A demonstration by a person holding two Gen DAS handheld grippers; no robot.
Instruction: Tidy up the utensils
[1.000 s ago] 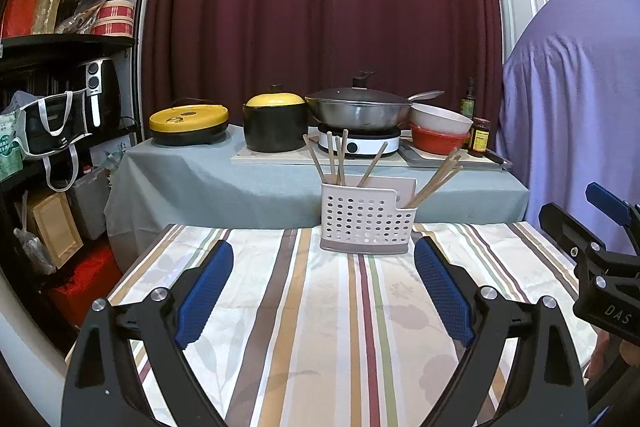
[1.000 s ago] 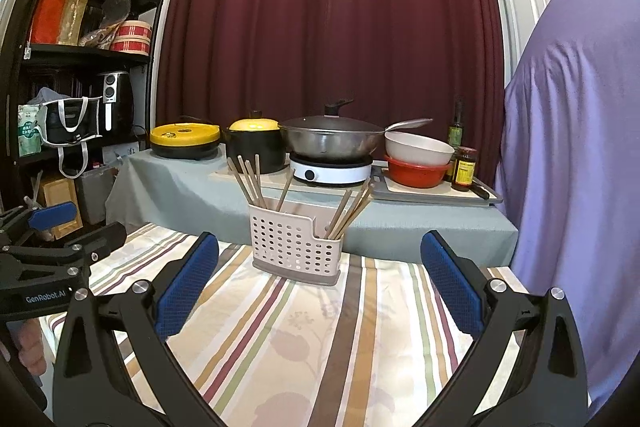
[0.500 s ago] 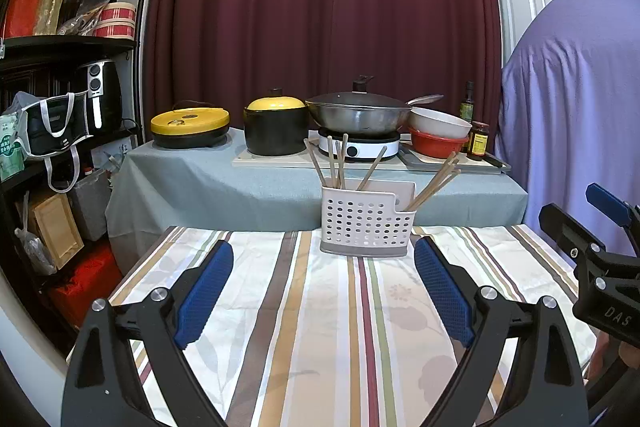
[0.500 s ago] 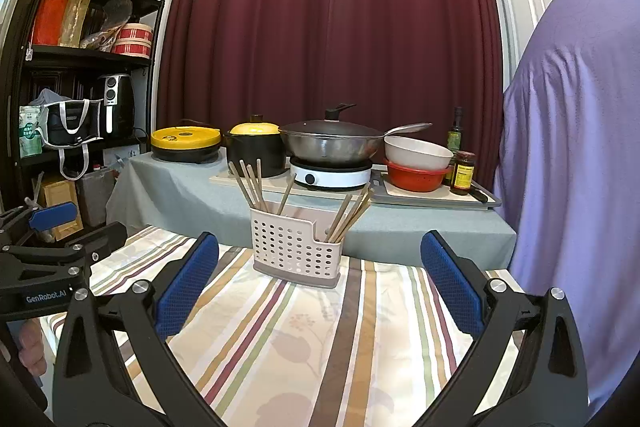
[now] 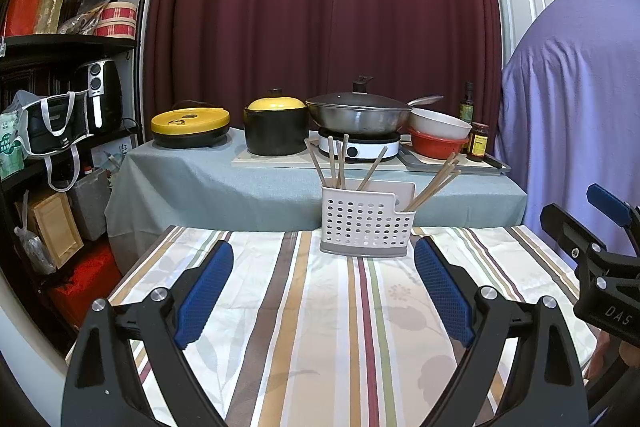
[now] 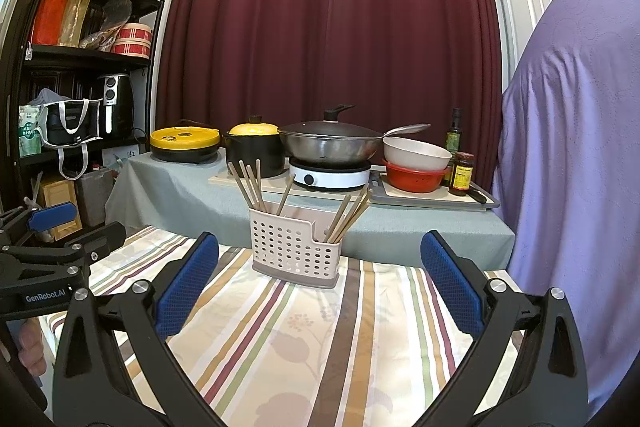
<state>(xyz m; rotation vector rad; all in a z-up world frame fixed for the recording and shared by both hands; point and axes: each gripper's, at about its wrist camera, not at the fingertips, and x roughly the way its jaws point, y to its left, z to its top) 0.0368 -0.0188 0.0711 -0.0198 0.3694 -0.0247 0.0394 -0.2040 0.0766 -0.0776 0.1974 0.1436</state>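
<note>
A white perforated utensil holder (image 5: 366, 223) stands at the far edge of the striped tablecloth (image 5: 320, 327). Several wooden chopsticks (image 5: 336, 163) stand in its left compartment and a few more (image 5: 436, 183) lean right in its right compartment. The holder also shows in the right wrist view (image 6: 295, 249). My left gripper (image 5: 324, 291) is open and empty, low over the cloth, short of the holder. My right gripper (image 6: 320, 291) is open and empty too, also short of the holder. Each gripper shows at the edge of the other's view.
Behind the table a grey-covered counter (image 5: 200, 179) holds a yellow-lidded pan (image 5: 190, 123), a black pot (image 5: 275, 127), a wok on a white hob (image 5: 360, 115), stacked bowls (image 5: 438, 137) and bottles. A black shelf unit (image 5: 60, 107) stands left. A purple cover (image 5: 572, 107) hangs right.
Both views have drifted slightly, so the holder sits a little higher in the left view. Both grippers stay open and empty; nothing on the table has moved.
</note>
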